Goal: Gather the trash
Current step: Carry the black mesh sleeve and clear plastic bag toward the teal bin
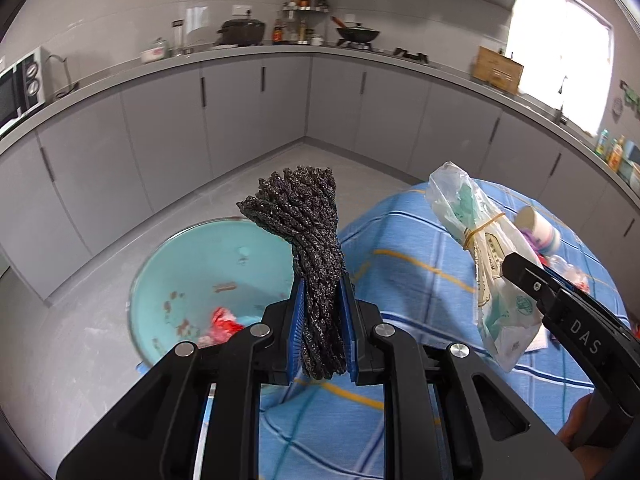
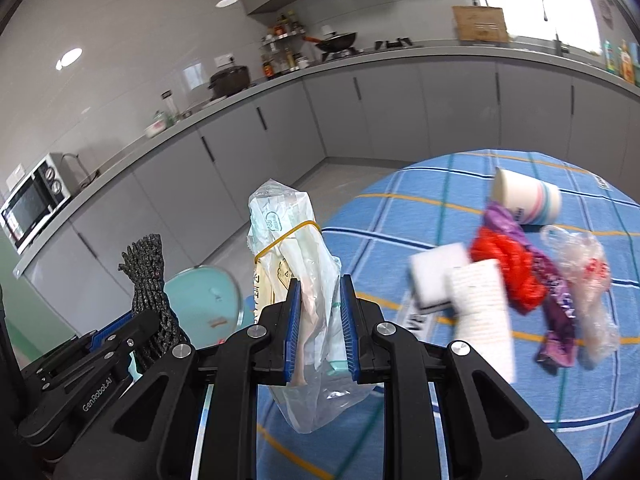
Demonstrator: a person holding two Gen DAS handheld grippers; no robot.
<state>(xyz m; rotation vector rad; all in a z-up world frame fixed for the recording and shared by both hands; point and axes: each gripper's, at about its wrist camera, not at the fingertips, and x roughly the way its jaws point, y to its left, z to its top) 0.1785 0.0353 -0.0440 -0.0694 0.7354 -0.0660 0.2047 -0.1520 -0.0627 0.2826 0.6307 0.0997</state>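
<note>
My left gripper (image 1: 322, 336) is shut on a black glittery bundle (image 1: 308, 240), held upright above the edge of a light-blue bin (image 1: 180, 264) on the floor; a red wrapper (image 1: 224, 322) lies inside the bin. My right gripper (image 2: 320, 332) is shut on a clear plastic bag (image 2: 296, 248) bound with a yellow rubber band, held above the table's left edge. The bag also shows in the left wrist view (image 1: 476, 240), and the black bundle in the right wrist view (image 2: 150, 276). More trash lies on the blue checked tablecloth (image 2: 440, 208).
On the table lie a paper cup (image 2: 528, 198), a red bag (image 2: 506, 272), a purple wrapper (image 2: 556, 300), a clear crumpled bag (image 2: 592, 280), a white sponge (image 2: 440, 276) and a white paper towel (image 2: 484, 316). Grey kitchen cabinets (image 1: 256, 108) and a counter ring the room.
</note>
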